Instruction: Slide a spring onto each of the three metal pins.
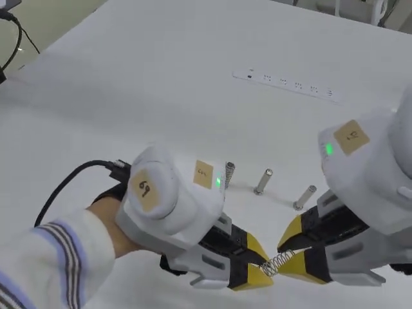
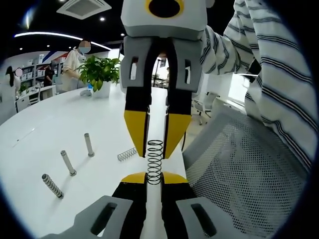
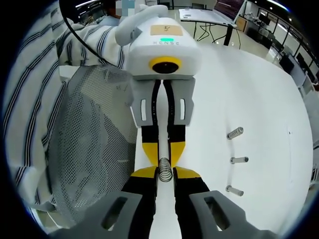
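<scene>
The spring [image 1: 278, 262] is lying low in the frame, right of centre, its long axis running nearly level from tip to tip. The left gripper [image 1: 259, 269] is pinching its left end and the right gripper [image 1: 294, 252] its right end, both pairs of jaws narrowed onto the coils. Just above, on the table [image 1: 161, 84], the leftmost pin [image 1: 228, 174] is already wearing a coil, while the middle pin [image 1: 262, 181] and right pin [image 1: 304, 197] are standing bare. The right pin is sitting nearest the right gripper, so the spring is probably needing a turn to upright first.

White table [image 1: 161, 64] bears three pins [image 1: 262, 181] (one sprung), power strip [image 1: 286, 84], loose spring [image 2: 127, 154].
</scene>
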The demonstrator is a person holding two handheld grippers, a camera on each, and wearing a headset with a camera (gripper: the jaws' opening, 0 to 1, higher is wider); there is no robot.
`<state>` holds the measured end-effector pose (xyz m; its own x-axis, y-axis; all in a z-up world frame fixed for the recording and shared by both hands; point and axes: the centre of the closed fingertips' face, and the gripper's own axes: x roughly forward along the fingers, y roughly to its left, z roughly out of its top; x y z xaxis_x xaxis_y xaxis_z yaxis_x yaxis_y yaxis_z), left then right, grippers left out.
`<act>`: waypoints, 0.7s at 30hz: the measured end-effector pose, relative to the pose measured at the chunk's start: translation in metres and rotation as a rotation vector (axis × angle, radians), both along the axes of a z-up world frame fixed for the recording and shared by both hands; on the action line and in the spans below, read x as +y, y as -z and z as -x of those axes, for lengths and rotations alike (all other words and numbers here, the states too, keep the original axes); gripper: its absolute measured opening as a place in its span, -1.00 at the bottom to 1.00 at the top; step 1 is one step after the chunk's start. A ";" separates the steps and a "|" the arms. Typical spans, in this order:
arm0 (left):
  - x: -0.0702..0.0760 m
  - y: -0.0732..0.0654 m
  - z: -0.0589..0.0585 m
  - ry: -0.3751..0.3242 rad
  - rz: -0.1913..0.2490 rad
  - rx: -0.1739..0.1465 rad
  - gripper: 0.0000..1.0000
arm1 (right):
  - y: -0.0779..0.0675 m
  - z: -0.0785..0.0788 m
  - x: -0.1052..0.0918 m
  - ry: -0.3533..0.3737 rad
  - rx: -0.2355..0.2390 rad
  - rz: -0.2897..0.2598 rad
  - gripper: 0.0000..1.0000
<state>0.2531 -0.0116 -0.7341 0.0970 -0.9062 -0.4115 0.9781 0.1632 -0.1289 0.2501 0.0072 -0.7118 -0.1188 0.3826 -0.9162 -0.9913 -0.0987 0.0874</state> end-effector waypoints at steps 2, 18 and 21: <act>0.000 -0.001 -0.001 -0.011 0.009 -0.002 -0.95 | 0.000 0.000 0.001 -0.007 -0.003 -0.002 -0.81; -0.001 -0.010 -0.007 -0.034 0.013 -0.027 -0.95 | 0.011 -0.004 0.001 -0.040 -0.005 0.015 -0.81; -0.001 -0.009 -0.007 -0.031 0.000 -0.034 -0.95 | 0.012 -0.004 0.002 -0.043 -0.001 0.010 -0.82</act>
<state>0.2598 -0.0122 -0.7251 0.1385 -0.9027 -0.4073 0.9765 0.1931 -0.0958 0.2537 0.0093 -0.7236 -0.1342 0.3675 -0.9203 -0.9862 -0.1407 0.0876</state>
